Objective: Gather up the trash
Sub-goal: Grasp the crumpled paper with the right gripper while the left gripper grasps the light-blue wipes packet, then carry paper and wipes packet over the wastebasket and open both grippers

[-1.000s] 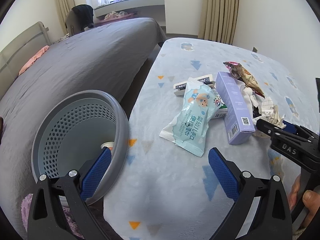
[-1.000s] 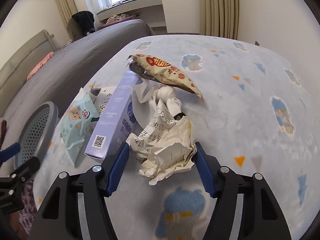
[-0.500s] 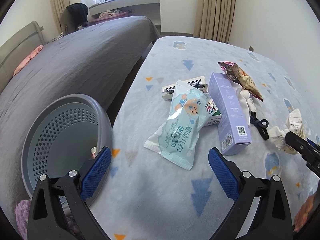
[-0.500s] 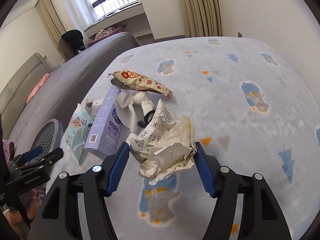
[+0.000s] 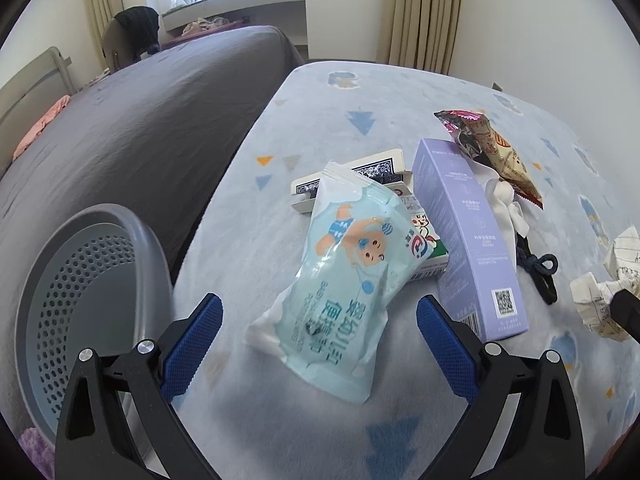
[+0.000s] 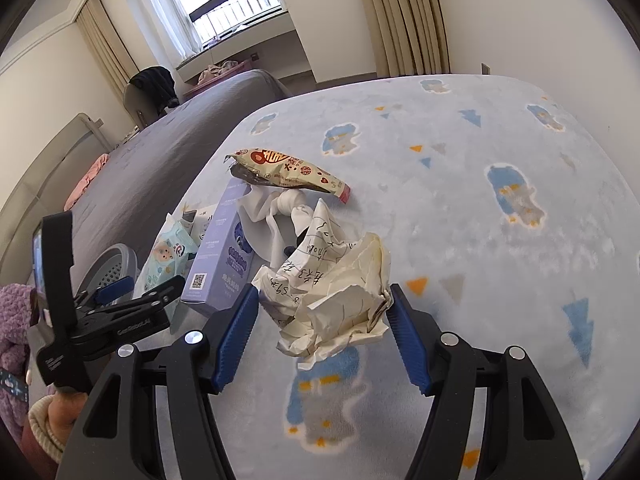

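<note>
Paper wad (image 6: pixel 332 288), crumpled and handwritten, stays pinched between the right gripper (image 6: pixel 320 320) jaws, now lifted clear of the blanket (image 6: pixel 500 240) vs 1 s ago. Left gripper (image 5: pixel 320 340) jaws spread, nothing between them; it has moved in so the wipes pack (image 5: pixel 340 280) lies just ahead, centred between the pads. Basket (image 5: pixel 60 300) sits left of the left jaw, purple box (image 5: pixel 468 240) ahead-right.

Two fisheye wrist views, looking down close over a blue blanket (image 5: pixel 328 120) toward the window (image 6: pixel 232 0); sharing the purple box (image 5: pixel 468 236) and basket (image 6: pixel 114 266).
</note>
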Tool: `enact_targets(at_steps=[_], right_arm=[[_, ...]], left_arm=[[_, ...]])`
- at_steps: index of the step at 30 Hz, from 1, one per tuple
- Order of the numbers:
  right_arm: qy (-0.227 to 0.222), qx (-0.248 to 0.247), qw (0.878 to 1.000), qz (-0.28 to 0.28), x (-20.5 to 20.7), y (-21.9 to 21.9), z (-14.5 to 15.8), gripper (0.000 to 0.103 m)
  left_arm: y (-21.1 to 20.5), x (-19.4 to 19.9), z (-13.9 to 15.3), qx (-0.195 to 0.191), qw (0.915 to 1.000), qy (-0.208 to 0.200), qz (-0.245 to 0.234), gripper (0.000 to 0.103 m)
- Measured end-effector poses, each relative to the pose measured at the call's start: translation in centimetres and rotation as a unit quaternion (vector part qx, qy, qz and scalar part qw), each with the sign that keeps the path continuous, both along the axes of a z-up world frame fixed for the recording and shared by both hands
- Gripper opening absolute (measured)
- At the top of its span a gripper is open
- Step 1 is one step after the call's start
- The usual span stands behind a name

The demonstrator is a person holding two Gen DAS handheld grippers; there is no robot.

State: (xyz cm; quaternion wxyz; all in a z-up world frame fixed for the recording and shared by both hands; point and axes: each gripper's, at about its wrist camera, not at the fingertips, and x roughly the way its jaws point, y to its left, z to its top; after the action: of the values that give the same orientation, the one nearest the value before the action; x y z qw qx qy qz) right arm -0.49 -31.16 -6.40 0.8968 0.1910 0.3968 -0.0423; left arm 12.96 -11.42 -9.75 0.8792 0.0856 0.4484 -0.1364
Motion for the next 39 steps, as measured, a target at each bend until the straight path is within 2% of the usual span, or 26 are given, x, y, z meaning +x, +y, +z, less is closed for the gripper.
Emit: enact_targets(at_steps=[3, 5, 12, 22, 27, 32, 39], right_arm=[[-0.001, 0.003, 1.0, 0.001, -0.1, -0.1, 0.0, 0.063], [0.0, 0.002, 1.0, 0.002, -0.1, -0.1, -0.1, 0.063], [0.005, -0.002, 1.0, 0.005, 0.0, 0.1, -0.2, 0.063], [0.001, -0.011, 1.0, 0.008, -0.4, 0.7, 0.3, 0.063], [-0.004, -0.023, 1.0, 0.014, -1.1, 2.2, 0.9, 0.063], [0.005, -0.015, 1.0, 0.013, -2.5, 3.8, 0.2, 0.063], [0.007, -0.02, 1.0, 0.018, -3.5, 6.5, 0.4, 0.063]], left_arm=[[0.0, 0.6, -0.5, -0.011, 0.9999, 0.011, -0.001, 0.084], [-0.2, 0.9, -1.0, -0.012, 0.9995, 0.027, -0.004, 0.066], [0.5, 0.0, -0.3, -0.019, 0.9996, 0.023, -0.002, 0.065], [3.0, -3.6, 2.3, -0.036, 0.9993, 0.007, -0.001, 0.065], [4.1, -5.0, 3.9, -0.049, 0.9987, -0.012, -0.002, 0.065], [5.8, -6.2, 4.6, -0.052, 0.9984, -0.024, 0.0, 0.065], [8.8, -7.7, 4.6, -0.06, 0.998, -0.019, 0.001, 0.065]])
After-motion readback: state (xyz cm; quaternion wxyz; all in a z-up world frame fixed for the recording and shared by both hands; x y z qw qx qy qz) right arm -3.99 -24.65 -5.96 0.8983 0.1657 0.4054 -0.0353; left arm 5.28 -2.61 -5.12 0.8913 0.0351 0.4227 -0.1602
